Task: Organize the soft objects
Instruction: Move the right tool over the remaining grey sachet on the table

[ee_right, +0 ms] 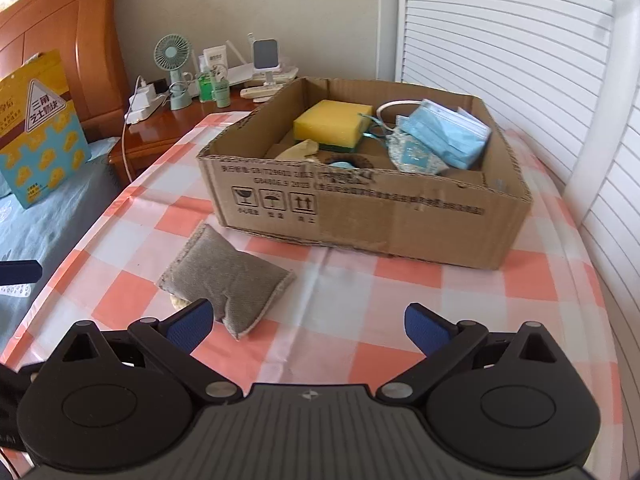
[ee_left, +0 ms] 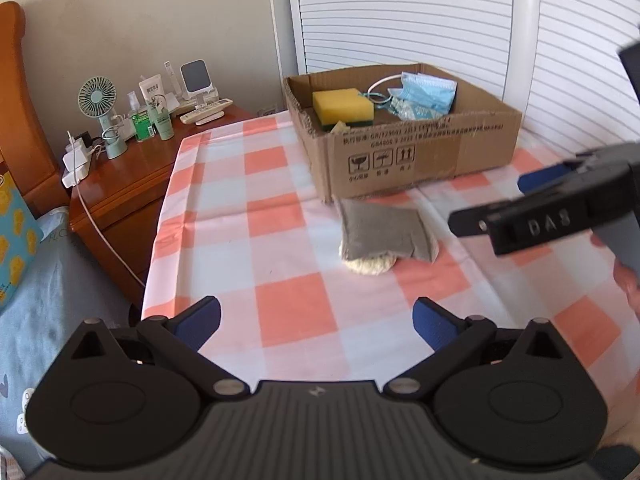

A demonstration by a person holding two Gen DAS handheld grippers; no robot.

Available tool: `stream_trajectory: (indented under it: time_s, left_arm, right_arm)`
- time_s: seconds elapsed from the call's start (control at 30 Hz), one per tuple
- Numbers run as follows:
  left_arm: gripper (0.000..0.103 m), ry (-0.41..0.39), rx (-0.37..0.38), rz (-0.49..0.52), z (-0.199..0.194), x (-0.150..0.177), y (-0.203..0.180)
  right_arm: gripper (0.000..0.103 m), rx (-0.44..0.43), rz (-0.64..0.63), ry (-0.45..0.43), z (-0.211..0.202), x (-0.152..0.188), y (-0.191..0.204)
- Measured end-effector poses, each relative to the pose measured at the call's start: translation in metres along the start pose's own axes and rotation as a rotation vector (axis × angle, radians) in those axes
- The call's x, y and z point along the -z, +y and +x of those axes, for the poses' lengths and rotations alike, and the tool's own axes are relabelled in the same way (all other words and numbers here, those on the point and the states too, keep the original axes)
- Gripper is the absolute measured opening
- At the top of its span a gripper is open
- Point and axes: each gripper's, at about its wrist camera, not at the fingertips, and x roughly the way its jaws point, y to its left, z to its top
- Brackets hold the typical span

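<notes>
A grey soft pad [ee_left: 384, 232] lies on the checked tablecloth in front of a cardboard box [ee_left: 420, 152], on top of a round cream pad [ee_left: 370, 266]. The grey pad also shows in the right wrist view [ee_right: 228, 276], near the box [ee_right: 360, 216]. The box holds a yellow sponge [ee_left: 342, 106] [ee_right: 330, 124], blue face masks [ee_left: 426, 90] [ee_right: 448, 136] and a small patterned pouch [ee_right: 416, 156]. My left gripper [ee_left: 316, 320] is open and empty, short of the grey pad. My right gripper [ee_right: 306, 326] is open and empty, its left fingertip [ee_right: 192, 322] just before the grey pad; it shows from the side in the left wrist view [ee_left: 500, 200].
A wooden nightstand [ee_left: 120, 184] left of the table carries a small fan [ee_left: 98, 98], bottles, a charger and a white cable. A wooden headboard [ee_right: 60, 40] and a blue-and-yellow bag [ee_right: 40, 128] stand at the left. White slatted doors [ee_right: 500, 32] rise behind the box.
</notes>
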Motion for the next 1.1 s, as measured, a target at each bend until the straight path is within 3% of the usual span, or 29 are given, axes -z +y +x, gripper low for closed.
stream_trajectory:
  time_s: [0.5,0.7,1.1]
  left_arm:
    - [0.102,0.017,-0.049,-0.068,-0.011,0.026,0.029]
    - [0.102,0.033,-0.059,-0.089,-0.012,0.034,0.032]
    - [0.102,0.020,-0.067,-0.109,-0.020,0.035,0.035]
  right_arm:
    - [0.103,-0.024,-0.075,0.007,0.041,-0.037,0.056]
    - [0.103,0.031,-0.116,0.048,0.068,-0.036,0.074]
    - [0.103,0.091,-0.009,0.032,0.047,-0.020,0.028]
